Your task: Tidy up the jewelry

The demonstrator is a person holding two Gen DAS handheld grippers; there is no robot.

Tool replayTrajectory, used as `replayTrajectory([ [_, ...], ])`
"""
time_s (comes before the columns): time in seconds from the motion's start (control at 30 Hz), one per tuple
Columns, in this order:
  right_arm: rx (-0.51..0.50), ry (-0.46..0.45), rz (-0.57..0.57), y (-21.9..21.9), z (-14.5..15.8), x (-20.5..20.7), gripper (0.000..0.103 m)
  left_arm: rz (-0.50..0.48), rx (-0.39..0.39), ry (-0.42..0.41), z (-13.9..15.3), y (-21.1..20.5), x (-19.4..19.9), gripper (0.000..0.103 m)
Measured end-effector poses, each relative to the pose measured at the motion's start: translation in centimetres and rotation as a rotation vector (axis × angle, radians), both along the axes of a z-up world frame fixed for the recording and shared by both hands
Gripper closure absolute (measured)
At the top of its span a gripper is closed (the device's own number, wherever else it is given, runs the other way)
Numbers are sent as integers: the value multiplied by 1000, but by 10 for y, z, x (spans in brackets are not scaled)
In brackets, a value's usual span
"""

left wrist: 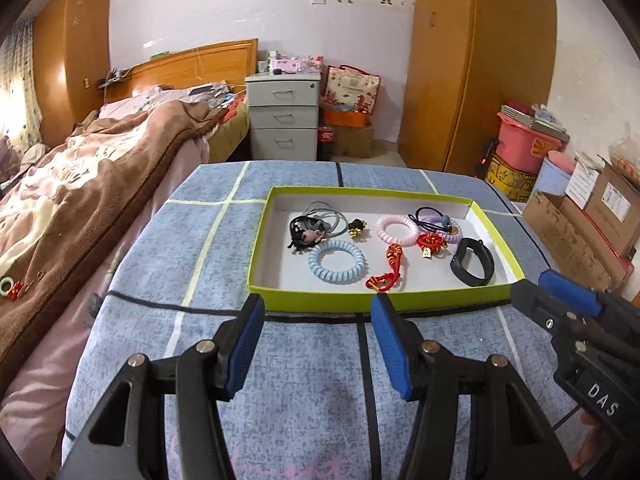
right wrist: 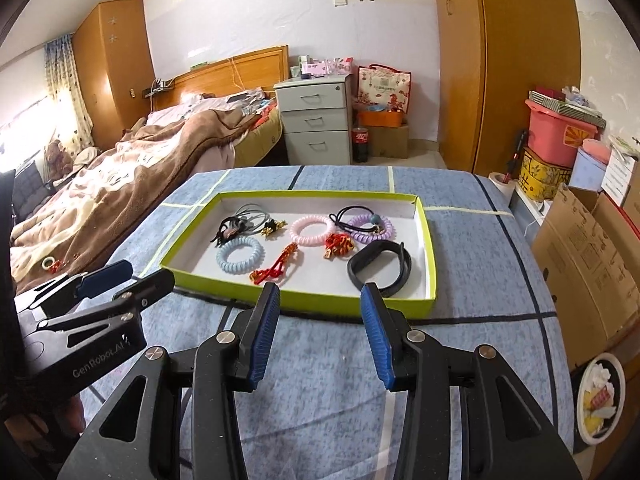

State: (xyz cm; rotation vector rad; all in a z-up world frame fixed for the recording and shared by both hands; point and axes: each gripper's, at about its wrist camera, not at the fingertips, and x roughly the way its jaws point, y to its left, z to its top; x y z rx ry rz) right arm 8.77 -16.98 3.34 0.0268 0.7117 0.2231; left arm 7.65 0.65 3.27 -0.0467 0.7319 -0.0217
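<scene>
Fingers on both my hands stand apart with nothing between them, my left gripper (left wrist: 318, 306) and right gripper (right wrist: 320, 294) tilted down side by side just short of the green tray (left wrist: 320, 300). It sits on the blue checked tabletop (left wrist: 160, 248), holding coil hair ties (left wrist: 337, 259), red knotted charms (left wrist: 387, 276) and a black wristband (left wrist: 472, 261).

The cloth (left wrist: 304, 360) is blue-grey, checked with pale yellow and black lines. The tray (left wrist: 320, 300) is lime green outside, white inside. In it lie a light blue coil (left wrist: 337, 260), a pink coil (left wrist: 398, 230), a lilac coil (right wrist: 370, 229), a black band (left wrist: 472, 262) and red-and-gold knots (left wrist: 388, 274). Both grippers, left (left wrist: 318, 312) and right (right wrist: 318, 300), are black with blue pads (left wrist: 248, 344).
</scene>
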Motion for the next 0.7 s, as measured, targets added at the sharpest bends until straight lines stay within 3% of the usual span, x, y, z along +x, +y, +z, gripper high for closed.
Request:
replayTrajectory([
  [0.7, 11, -1, -11, 0, 4, -7, 60, -12, -13, -12, 3, -4, -8, 45],
])
